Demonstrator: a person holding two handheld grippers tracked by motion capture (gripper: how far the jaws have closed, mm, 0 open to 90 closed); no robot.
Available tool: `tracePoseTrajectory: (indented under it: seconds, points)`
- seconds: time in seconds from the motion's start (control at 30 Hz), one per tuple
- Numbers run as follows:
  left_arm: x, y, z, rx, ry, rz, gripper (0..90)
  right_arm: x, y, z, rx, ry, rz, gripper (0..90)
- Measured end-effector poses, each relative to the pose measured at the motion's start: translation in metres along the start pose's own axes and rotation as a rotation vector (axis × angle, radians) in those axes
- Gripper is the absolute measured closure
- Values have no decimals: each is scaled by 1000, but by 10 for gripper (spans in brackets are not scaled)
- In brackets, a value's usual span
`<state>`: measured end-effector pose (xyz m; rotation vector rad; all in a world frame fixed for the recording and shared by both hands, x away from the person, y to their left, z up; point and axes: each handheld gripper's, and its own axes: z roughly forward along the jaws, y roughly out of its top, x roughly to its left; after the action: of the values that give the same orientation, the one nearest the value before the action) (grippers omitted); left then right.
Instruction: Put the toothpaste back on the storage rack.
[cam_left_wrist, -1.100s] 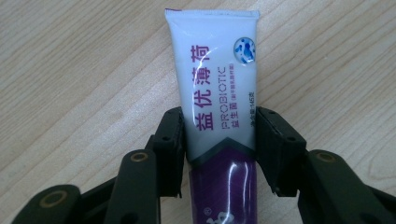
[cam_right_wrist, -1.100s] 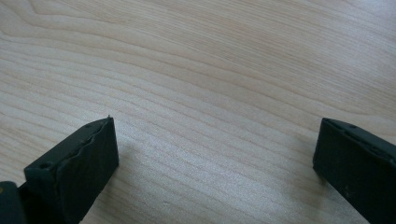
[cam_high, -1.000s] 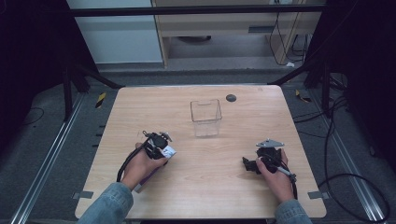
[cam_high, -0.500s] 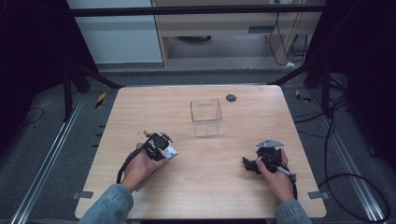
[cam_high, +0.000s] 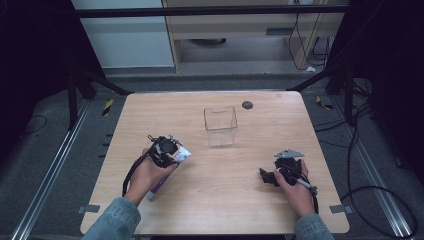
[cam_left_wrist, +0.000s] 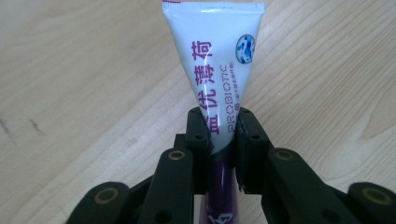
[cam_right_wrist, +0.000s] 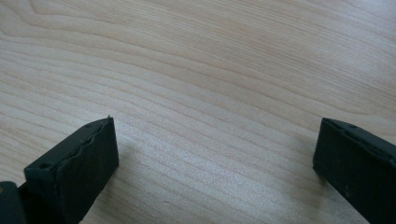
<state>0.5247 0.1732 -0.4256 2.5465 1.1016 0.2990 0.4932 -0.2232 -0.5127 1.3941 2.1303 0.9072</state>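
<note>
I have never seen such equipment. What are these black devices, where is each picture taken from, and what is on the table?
A person sits at a wooden table and holds a hand-operated gripper in each hand. The high view looks down from above. The other two pictures come from small cameras riding on each gripper. The left gripper has its fingers shut on a white and purple tube. The right gripper is open above bare wood. Also on the table are a clear plastic box and a small dark disc.
</note>
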Motion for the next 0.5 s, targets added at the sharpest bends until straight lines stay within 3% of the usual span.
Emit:
tracePoseTrajectory:
  seconds: [0.33, 0.5]
  points:
    - [2, 14, -22, -69, 17, 2, 786, 0, 0, 0, 0, 0, 0, 4]
    - [7, 19, -36, -117, 22, -19, 786, 0, 0, 0, -1, -1, -5, 4]
